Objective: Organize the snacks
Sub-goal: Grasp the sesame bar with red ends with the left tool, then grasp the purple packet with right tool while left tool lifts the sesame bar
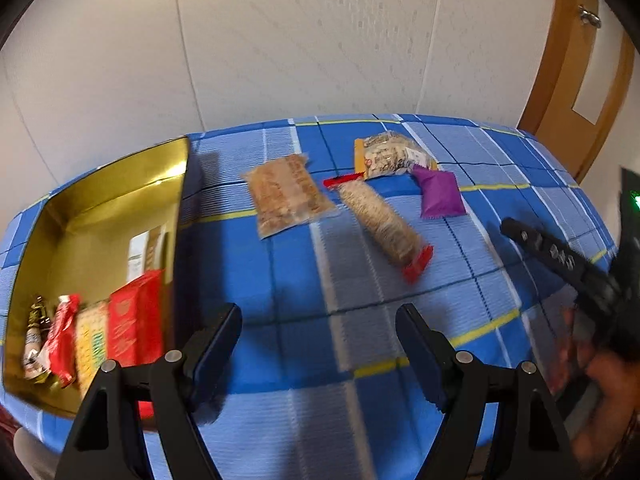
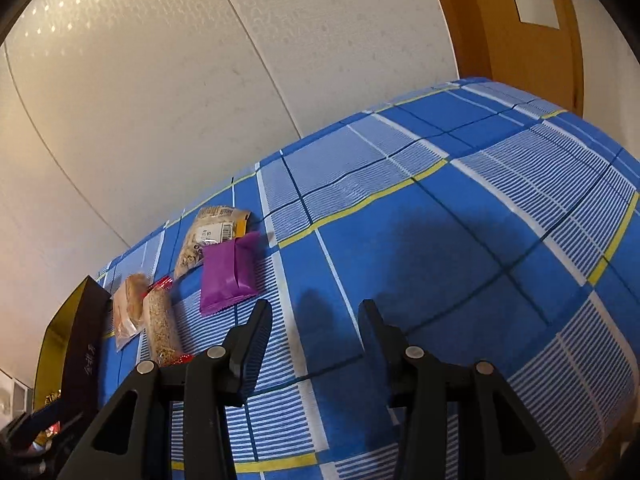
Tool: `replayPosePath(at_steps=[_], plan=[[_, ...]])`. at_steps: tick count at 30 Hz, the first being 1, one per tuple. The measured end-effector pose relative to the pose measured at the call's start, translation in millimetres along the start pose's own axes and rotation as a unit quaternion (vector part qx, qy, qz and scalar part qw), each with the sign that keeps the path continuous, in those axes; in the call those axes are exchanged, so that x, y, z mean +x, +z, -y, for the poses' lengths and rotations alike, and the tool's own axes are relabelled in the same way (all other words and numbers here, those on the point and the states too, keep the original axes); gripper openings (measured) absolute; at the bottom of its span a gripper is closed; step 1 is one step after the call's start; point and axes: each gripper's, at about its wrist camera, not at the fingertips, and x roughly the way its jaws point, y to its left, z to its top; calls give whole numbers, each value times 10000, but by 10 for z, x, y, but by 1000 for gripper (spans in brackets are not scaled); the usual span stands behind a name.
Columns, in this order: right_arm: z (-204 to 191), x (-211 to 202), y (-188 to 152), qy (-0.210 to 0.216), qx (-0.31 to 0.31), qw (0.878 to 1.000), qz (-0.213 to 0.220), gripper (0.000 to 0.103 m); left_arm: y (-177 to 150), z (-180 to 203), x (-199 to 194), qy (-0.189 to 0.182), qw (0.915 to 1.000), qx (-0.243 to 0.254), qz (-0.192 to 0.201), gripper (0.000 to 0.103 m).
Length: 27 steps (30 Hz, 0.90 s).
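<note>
A: Left hand-held gripper (image 1: 320,344)?
B: Wide open, nothing between the fingers, over the blue checked table (image 1: 280,280).
A: Right hand-held gripper (image 2: 316,320)?
B: Partly open, also holding nothing (only bare cloth below).
A: Snacks?
B: Four loose on the table: clear cracker bag (image 1: 286,200), red-ended roll (image 1: 380,224), purple pouch (image 1: 440,194), printed nut bag (image 1: 390,154). More standing packed in the gold box (image 1: 116,200) at the left.

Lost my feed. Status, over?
Left gripper open, empty. Right gripper open, empty. Four snacks loose on cloth, purple pack nearest right. Box part-filled. Nothing blocking.
</note>
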Motion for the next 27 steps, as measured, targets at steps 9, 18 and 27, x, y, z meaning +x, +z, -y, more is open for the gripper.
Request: replayPosePath(at_steps=[9, 18, 27], plan=[[-25, -63, 1, 53, 21, 10000, 64, 45, 481, 291, 500, -77, 9994, -275, -179, 80], [-18, -45, 33, 136, 35, 9999, 81, 46, 525, 389, 864, -443, 9988, -114, -191, 44], [-84, -39, 22, 216, -90, 9997, 95, 46, 154, 250, 698, -494, 9979, 231, 352, 30]])
